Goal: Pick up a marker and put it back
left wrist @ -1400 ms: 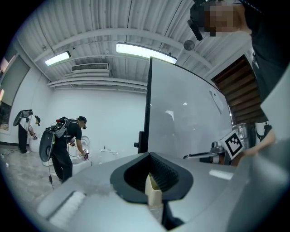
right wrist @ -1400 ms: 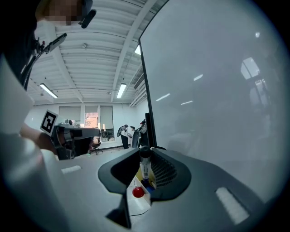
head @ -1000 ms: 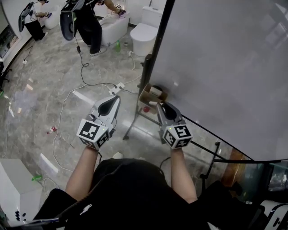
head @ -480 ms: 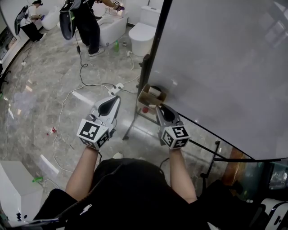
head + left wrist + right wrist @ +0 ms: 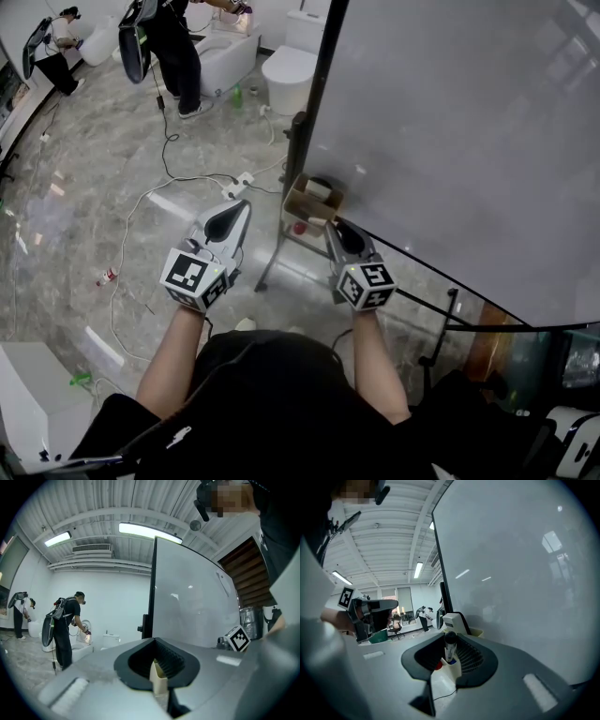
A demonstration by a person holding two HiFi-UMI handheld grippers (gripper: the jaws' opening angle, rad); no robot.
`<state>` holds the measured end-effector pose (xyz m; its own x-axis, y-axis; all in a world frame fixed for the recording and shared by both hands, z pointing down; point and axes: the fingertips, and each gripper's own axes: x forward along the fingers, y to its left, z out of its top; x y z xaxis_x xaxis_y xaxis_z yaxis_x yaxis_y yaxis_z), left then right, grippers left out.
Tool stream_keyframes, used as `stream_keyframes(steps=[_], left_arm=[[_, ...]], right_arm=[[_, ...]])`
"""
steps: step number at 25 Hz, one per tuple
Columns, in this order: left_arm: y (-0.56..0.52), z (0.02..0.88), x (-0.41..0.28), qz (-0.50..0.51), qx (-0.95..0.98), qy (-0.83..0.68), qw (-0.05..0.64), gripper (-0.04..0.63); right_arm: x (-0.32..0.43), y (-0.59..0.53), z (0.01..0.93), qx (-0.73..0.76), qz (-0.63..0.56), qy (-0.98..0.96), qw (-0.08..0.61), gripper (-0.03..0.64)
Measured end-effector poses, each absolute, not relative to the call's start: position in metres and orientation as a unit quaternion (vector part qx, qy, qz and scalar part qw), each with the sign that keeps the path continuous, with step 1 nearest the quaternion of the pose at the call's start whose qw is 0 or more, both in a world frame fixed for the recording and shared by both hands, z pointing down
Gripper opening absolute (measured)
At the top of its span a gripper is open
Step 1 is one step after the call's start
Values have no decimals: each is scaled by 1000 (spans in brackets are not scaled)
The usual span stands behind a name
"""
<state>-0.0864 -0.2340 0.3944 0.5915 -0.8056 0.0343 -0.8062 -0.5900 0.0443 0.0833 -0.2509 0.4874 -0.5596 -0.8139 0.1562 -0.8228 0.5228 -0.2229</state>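
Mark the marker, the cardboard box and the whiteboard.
marker (image 5: 449, 652): right gripper view, on its white barrel below the black cap.
cardboard box (image 5: 300, 202): head view, on its brown left wall.
whiteboard (image 5: 450, 141): head view, on the bare middle of its surface.

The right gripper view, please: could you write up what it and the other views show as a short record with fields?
right gripper: jaws closed on a marker
marker: light barrel, black cap at the top in this view
background: whiteboard fills the right side
ahead of the gripper: cardboard box beside the board's frame, seen in the head view
left gripper: nothing between its jaws
task stage: marker in the grip, not yet put back
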Motion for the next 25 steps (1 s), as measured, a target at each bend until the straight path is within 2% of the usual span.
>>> stream_keyframes(steps=[25], left_arm=[[-238, 398, -75, -9, 903, -428, 28, 6]], right_arm=[[97, -243, 501, 489, 145, -860, 33, 127]])
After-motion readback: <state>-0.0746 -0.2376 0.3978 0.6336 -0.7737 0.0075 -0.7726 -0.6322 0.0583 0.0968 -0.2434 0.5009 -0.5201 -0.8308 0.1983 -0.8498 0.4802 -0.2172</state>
